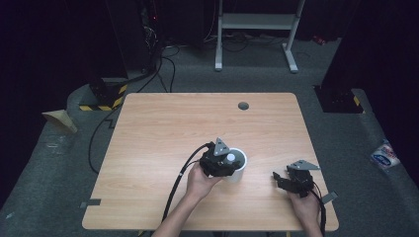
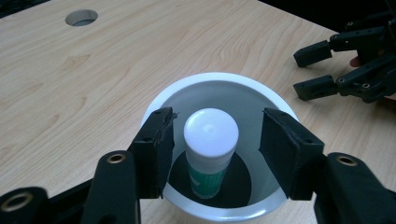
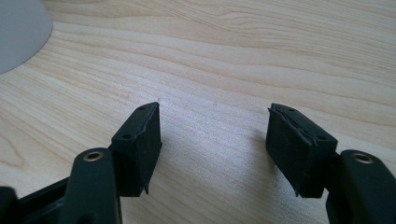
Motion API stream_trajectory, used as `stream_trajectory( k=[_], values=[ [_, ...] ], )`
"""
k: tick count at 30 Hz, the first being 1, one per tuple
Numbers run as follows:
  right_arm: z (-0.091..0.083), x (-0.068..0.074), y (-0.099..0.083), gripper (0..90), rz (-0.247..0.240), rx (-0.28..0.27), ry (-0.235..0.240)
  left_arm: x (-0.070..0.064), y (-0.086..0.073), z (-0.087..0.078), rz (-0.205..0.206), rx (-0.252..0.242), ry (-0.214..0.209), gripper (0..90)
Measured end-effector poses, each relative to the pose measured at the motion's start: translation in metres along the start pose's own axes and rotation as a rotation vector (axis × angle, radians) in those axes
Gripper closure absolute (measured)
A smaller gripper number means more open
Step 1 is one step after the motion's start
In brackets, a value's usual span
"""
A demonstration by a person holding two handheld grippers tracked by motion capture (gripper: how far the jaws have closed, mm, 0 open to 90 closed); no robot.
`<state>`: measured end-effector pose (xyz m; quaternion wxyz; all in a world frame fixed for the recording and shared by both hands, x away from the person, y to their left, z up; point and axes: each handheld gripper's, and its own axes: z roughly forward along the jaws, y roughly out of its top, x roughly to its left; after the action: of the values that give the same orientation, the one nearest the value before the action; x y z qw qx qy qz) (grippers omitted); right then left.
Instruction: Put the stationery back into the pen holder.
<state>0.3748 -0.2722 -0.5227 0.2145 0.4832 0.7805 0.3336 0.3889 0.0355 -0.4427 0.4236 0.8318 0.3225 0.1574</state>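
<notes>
A white cup (image 1: 242,159) stands on the wooden table (image 1: 163,128), right of its middle and toward the front. Inside it a small bottle (image 2: 209,154) with a white cap (image 1: 230,157) and a green label stands upright. My left gripper (image 2: 217,140) reaches down into the cup (image 2: 219,77), open, one jaw on each side of the bottle with a gap at both. In the high view the left gripper (image 1: 228,165) covers the cup's left half. My right gripper (image 1: 276,178) rests low over bare wood to the cup's right, open and empty (image 3: 215,135); the cup's wall (image 3: 18,32) lies off to its upper left.
A round cable hole (image 1: 243,105) sits near the table's far edge. The right gripper (image 2: 301,72) lies close to the cup's right side. On the floor lie a white frame (image 1: 257,22) behind the table and a plastic bag (image 1: 385,155) at the right.
</notes>
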Motion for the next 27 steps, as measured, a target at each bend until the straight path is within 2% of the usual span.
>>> stream_trajectory(
  k=[10,27],
  values=[
    [0.000,0.000,0.000,35.6,0.000,0.000,0.000,0.011,0.000,-0.017,-0.038,-0.062,0.025,43.3],
    [0.000,0.000,0.000,35.5,-0.001,0.000,0.000,0.029,-0.008,-0.034,-0.088,-0.090,0.055,43.6]
  ],
)
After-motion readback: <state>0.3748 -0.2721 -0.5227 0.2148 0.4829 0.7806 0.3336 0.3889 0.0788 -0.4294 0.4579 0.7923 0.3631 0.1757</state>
